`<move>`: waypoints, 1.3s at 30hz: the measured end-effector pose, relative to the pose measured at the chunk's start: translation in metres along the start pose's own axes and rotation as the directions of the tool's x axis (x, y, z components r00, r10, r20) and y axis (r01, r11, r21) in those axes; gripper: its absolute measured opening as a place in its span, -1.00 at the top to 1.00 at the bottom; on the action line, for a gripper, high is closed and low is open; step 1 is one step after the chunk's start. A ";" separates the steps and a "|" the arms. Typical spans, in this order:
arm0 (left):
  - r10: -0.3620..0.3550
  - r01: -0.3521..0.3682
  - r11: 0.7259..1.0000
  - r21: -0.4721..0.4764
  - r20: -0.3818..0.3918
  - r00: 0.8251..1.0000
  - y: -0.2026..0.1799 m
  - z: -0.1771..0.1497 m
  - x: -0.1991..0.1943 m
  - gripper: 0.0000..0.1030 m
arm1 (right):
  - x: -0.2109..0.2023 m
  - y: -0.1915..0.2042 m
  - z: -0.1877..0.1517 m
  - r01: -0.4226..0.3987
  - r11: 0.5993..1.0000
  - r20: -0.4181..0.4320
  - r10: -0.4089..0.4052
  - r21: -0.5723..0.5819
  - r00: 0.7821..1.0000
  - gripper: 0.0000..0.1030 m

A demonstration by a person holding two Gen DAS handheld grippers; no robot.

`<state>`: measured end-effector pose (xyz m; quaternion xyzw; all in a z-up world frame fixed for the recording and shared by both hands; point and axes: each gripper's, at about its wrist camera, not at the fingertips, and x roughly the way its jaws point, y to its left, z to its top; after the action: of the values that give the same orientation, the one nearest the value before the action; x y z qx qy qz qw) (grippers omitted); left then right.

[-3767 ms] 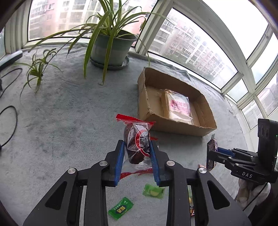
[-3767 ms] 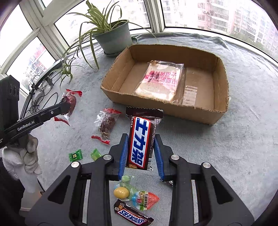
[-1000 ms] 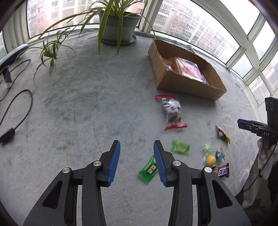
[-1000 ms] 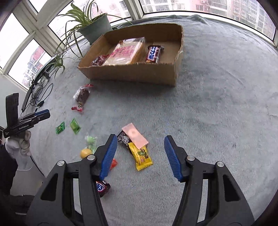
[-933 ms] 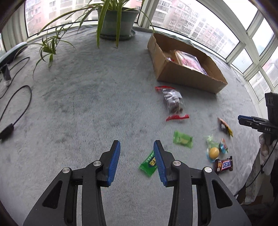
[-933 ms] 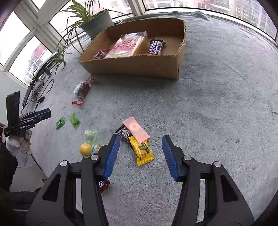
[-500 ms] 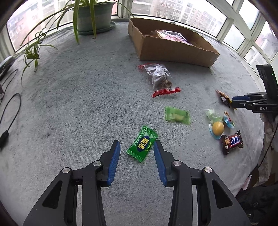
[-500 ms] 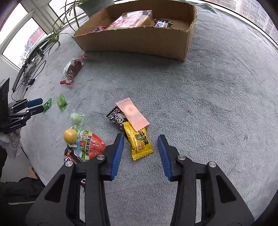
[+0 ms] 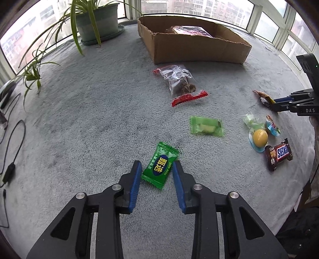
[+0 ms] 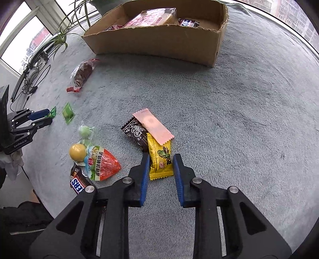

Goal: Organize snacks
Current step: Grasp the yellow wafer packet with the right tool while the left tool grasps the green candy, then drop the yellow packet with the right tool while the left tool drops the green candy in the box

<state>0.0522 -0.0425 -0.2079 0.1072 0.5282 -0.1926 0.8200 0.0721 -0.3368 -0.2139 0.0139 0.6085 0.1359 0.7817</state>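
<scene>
**A:** Both grippers have dropped low since 1 second ago, and each now straddles a snack instead of hovering over bare carpet. Left gripper [image 9: 157,171] has its blue jaws apart around the green foil candy packet with a blue oval label [image 9: 160,165], which lies flat on the grey carpet [image 9: 89,111].

**B:** And the right gripper [image 10: 161,166] stands the same way, jaws apart on either side of the yellow snack packet [image 10: 160,161]. Neither pad looks pressed in yet. That yellow packet's far end sits under the pink flat wrapper [image 10: 153,126], with the dark brown printed sachet [image 10: 136,133] touching its left side.

**A:** So I would close on the near half only, low to the pile, and lift straight up so the pink one slides off. For the green packet, squeeze across its narrow width; it is tilted a little, so turn the wrist to match.

**B:** Where do they go?

**A:** Into the brown cardboard box [image 10: 159,42] at the far side, which already holds a pink-printed bag [image 10: 151,17] and a dark bar.

**B:** Open carpet lies between the piles and the box's near wall, so the path is free. Only the clear bag of dark pieces with red ends [image 9: 179,84] lies near the left route; pass over it. The carpet's near edge is close behind the right-hand pile, so avoid dragging backward.
</scene>
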 end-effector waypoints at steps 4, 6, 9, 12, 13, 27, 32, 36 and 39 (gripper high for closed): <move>-0.010 0.010 0.999 -0.035 0.010 1.000 0.004 -0.001 -0.001 0.55 | -0.002 -0.003 -0.002 -0.015 1.000 0.006 0.015 0.019 1.000 0.54; -0.027 0.028 0.998 -0.064 0.013 1.000 0.008 -0.002 -0.002 0.56 | -0.004 -0.004 -0.002 -0.019 1.000 0.012 0.019 0.025 1.000 0.54; -0.047 0.048 0.994 -0.095 0.016 0.999 0.014 -0.005 -0.004 0.57 | -0.009 -0.006 -0.003 -0.024 0.999 0.031 0.023 0.037 0.999 0.54; -0.062 0.064 0.992 -0.112 0.022 0.998 0.017 -0.008 -0.006 0.58 | -0.016 -0.006 -0.005 -0.041 0.998 0.051 0.038 0.050 0.998 0.54; -0.066 0.069 0.991 -0.119 0.025 0.997 0.018 -0.009 -0.007 0.58 | -0.017 -0.006 -0.006 -0.040 0.998 0.057 0.037 0.051 0.998 0.54; -0.088 0.101 0.979 -0.178 0.079 0.993 0.024 -0.009 -0.027 0.59 | -0.047 0.000 0.004 -0.044 0.996 0.155 0.031 0.082 0.987 0.54; -0.089 0.114 0.974 -0.198 0.132 0.987 0.030 0.010 -0.042 0.59 | -0.063 -0.001 0.020 -0.045 0.996 0.200 0.028 0.079 0.979 0.54; -0.087 0.123 0.971 -0.206 0.179 0.980 0.034 0.032 -0.051 0.59 | -0.076 -0.003 0.040 -0.038 0.996 0.244 0.018 0.077 0.970 0.54; -0.092 0.139 0.967 -0.214 0.217 0.972 0.036 0.052 -0.057 0.59 | -0.086 -0.004 0.059 -0.029 0.997 0.274 0.009 0.068 0.962 0.54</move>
<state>0.0892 -0.0184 -0.1355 -0.0392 0.4646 -0.1883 0.8644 0.1099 -0.3517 -0.1179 0.0664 0.4992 0.1182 0.8558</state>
